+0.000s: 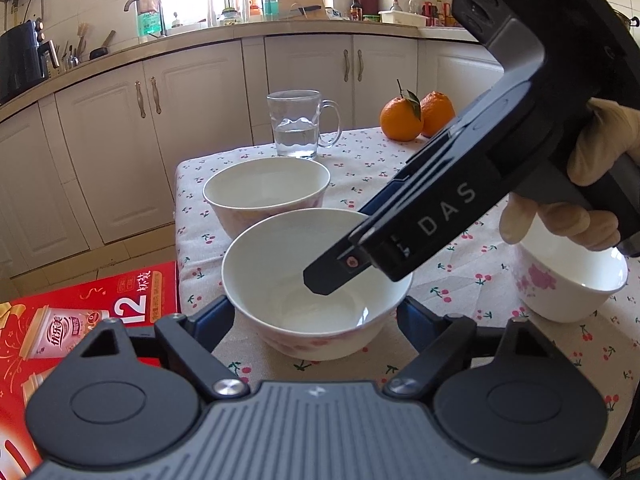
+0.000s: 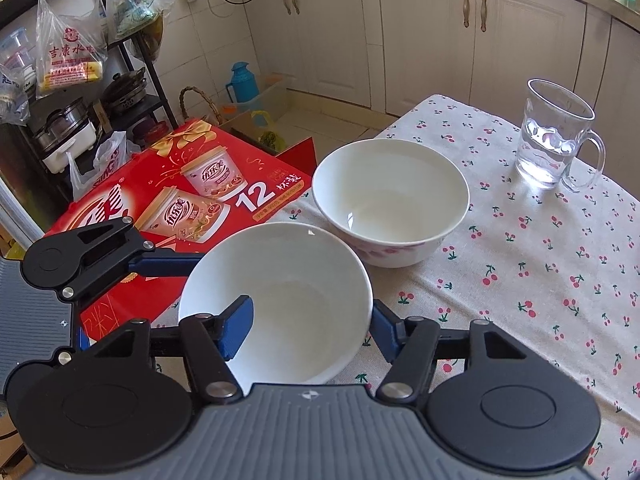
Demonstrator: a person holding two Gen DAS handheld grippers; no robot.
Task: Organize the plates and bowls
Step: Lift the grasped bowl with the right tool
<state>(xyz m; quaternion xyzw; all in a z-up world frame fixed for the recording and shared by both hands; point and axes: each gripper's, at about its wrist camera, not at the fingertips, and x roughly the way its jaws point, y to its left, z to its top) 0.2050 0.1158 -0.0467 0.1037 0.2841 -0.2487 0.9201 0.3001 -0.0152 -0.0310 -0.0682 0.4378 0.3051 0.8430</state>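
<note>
A white bowl with pink flowers outside stands on the cherry-print tablecloth. My left gripper straddles it, and its blue fingers press on the bowl's two sides. My right gripper reaches down from the right. One of its fingers is inside the bowl, the other outside, shut on the wall. A second white bowl stands just behind. A third, smaller bowl sits to the right, under the gloved hand.
A glass mug of water stands behind the bowls. Two oranges lie at the far right of the table. A red carton sits beside the table's left edge. Kitchen cabinets line the back.
</note>
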